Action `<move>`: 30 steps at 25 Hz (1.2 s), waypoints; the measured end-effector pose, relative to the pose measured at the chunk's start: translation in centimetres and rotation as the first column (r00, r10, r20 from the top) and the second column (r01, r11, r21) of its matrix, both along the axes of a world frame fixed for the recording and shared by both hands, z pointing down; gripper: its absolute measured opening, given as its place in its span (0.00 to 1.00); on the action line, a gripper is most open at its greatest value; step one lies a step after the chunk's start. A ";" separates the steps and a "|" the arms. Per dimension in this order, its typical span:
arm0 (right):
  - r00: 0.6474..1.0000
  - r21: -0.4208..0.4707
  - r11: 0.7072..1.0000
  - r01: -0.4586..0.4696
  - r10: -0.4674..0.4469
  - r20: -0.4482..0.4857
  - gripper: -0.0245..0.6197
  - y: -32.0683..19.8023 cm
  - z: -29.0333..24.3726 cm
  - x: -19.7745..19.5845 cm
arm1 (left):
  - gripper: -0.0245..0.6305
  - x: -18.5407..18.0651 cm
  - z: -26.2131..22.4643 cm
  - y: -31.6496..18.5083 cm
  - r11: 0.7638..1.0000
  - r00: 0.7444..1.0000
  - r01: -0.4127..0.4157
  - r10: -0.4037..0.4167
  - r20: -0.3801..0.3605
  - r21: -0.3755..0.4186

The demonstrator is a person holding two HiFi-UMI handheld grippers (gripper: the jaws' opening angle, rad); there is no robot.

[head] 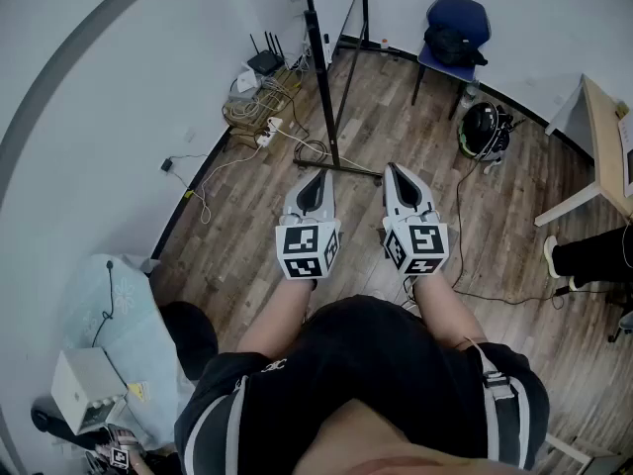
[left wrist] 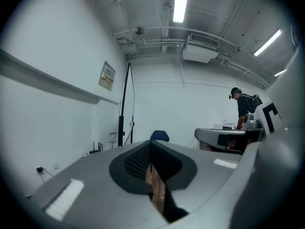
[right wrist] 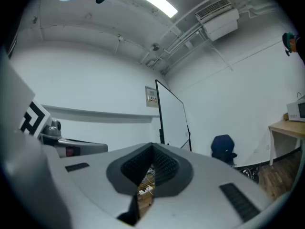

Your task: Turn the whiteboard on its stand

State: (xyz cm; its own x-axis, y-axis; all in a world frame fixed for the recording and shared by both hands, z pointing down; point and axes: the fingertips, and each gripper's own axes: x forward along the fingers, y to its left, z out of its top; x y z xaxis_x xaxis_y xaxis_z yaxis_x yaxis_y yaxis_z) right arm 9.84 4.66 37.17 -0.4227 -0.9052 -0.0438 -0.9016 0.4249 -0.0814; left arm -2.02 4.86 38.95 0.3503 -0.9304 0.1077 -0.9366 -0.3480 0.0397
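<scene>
The whiteboard (right wrist: 173, 119) stands on a black stand in front of me, seen nearly edge-on in the right gripper view. In the head view only the stand's black poles (head: 321, 77) and its foot bar (head: 341, 168) show, just beyond both grippers. In the left gripper view one stand pole (left wrist: 125, 104) rises by the wall. My left gripper (head: 318, 178) and right gripper (head: 396, 172) are side by side at waist height, pointing at the stand's foot. Both are shut with nothing between the jaws, and neither touches the stand. The same shut tips fill the left gripper view (left wrist: 151, 146) and the right gripper view (right wrist: 152, 148).
A router and tangled cables (head: 259, 77) lie by the wall at the left. A blue chair (head: 455, 26) and a black helmet (head: 485, 129) are behind the stand. A wooden table (head: 605, 137) and a person's leg (head: 593, 255) are at the right. Another person (left wrist: 244, 109) stands farther off.
</scene>
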 end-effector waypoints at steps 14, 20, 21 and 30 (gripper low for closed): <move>0.999 -0.004 0.999 0.034 -0.034 0.017 0.05 -0.4 0.4 -0.8 | 0.05 0.3 0.2 -0.3 1.000 1.000 0.003 -0.003 -0.003 -0.009; 0.998 -0.006 0.998 0.061 -0.061 0.000 0.05 -0.6 0.6 -0.8 | 0.05 0.8 0.4 -0.6 1.000 1.000 0.012 -0.012 0.001 -0.014; 0.998 -0.006 0.998 0.067 -0.067 0.000 0.05 -0.7 0.6 -0.7 | 0.05 1.0 0.4 -0.8 1.000 1.000 0.014 -0.014 0.003 -0.015; 0.993 0.005 0.993 0.118 -0.118 -0.004 0.05 -1.3 1.2 0.9 | 0.05 3.2 0.8 -1.0 0.999 0.998 0.054 -0.054 0.011 0.002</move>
State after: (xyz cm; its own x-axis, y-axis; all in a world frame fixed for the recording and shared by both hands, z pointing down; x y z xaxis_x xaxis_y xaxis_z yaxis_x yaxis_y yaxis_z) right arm 10.75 3.35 38.41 -0.5271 -0.8485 -0.0463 -0.8451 0.5291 -0.0760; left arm 1.14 3.91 39.70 0.2981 -0.9482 0.1095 -0.9545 -0.2967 0.0290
